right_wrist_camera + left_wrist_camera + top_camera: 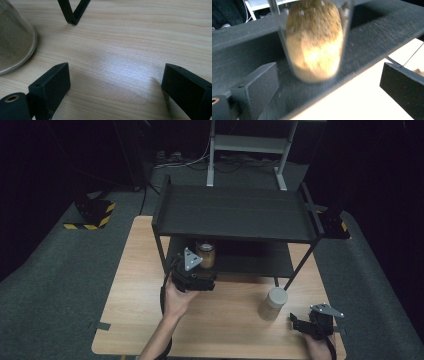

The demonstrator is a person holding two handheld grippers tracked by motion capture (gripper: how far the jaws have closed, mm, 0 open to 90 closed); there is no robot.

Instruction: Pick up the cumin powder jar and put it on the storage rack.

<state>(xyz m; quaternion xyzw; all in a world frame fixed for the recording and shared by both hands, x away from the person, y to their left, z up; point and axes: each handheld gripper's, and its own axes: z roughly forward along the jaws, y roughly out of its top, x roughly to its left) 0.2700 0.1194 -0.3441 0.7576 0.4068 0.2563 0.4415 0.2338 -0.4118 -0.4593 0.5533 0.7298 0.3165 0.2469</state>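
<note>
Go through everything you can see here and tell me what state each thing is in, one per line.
Jar of brown grains: upright on the rack's lower shelf, not gripped.
Jar with pale lid: upright on the table, lid on, untouched.
Left gripper: open, jaws apart in front of the shelf jar.
Right gripper: open, nothing between its jaws, low over the table.
Black rack: standing on the table, top shelf bare.

A rack (235,212) stands on the far half of the tabletop (135,320). One jar (206,254) sits on the rack's lower shelf (250,262), near its left end. A second jar (273,303) stands on the tabletop before the rack's right front leg (300,267).
</note>
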